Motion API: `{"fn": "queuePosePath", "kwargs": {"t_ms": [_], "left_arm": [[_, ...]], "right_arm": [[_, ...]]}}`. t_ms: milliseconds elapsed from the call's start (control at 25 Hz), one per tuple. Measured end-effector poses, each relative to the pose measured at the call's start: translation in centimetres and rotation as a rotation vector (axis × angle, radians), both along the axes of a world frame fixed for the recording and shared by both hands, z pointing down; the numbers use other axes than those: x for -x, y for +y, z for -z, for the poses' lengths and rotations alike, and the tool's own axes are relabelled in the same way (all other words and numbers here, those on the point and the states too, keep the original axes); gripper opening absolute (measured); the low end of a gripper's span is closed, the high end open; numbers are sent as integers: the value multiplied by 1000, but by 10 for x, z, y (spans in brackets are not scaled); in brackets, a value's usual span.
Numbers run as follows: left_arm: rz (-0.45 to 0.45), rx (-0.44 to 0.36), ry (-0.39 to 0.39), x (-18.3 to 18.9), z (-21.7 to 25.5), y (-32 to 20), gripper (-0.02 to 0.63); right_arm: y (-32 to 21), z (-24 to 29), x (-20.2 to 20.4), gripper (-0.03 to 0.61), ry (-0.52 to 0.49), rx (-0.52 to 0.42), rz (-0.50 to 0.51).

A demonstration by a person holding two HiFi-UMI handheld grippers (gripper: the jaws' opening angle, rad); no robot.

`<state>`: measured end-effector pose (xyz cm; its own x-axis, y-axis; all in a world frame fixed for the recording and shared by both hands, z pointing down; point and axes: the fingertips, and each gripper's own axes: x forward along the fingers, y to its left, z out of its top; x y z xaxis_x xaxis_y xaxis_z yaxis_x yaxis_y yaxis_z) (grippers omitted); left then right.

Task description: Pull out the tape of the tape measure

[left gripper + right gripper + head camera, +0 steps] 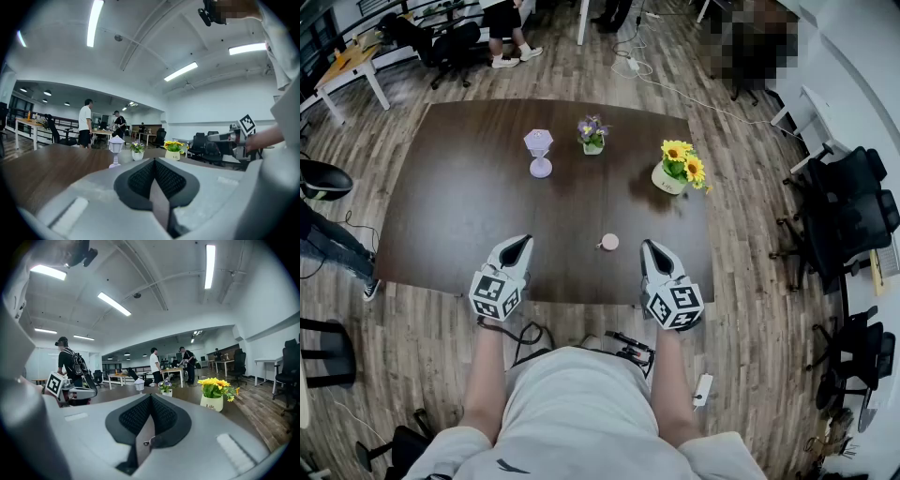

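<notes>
Holds nothing in left gripper (520,242) or right gripper (650,246), both closed tight. Shows the round tape measure (609,242) at lower centre between them, nearer the right one's tip.

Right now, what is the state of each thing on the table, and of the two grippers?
Left gripper: shut, nothing between its jaws.
Right gripper: shut, nothing between its jaws.
Tape measure: lying on the table, untouched, tape not pulled out.
Lamp: standing upright.
Purple flower pot: upright.
Yellow flower pot: upright.
</notes>
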<state>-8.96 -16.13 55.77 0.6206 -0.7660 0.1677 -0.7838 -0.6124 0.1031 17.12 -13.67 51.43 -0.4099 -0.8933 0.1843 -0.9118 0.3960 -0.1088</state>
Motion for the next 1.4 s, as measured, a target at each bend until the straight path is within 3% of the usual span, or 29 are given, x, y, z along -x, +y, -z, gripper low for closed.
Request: {"fn": "queuePosePath", "kwargs": {"t_ms": [440,760,1000,1280,1400], "left_arm": [[-1,4,-4,-1,-2,-5,6],[26,6,-3,11,-2,-4,6],[57,12,5,26,-3,-5,6],[77,19,13,34,-4,-8,6],[80,17,11,35,-3,-9,6]], "right_arm": [[-4,1,-4,0,-82,-15,-8],[-15,-34,5,2,47,64,33],[-28,-73,18,13,77,153,63],[-50,-121,21,141,132,279,96],[-50,-153,29,157,205,368,156]]}}
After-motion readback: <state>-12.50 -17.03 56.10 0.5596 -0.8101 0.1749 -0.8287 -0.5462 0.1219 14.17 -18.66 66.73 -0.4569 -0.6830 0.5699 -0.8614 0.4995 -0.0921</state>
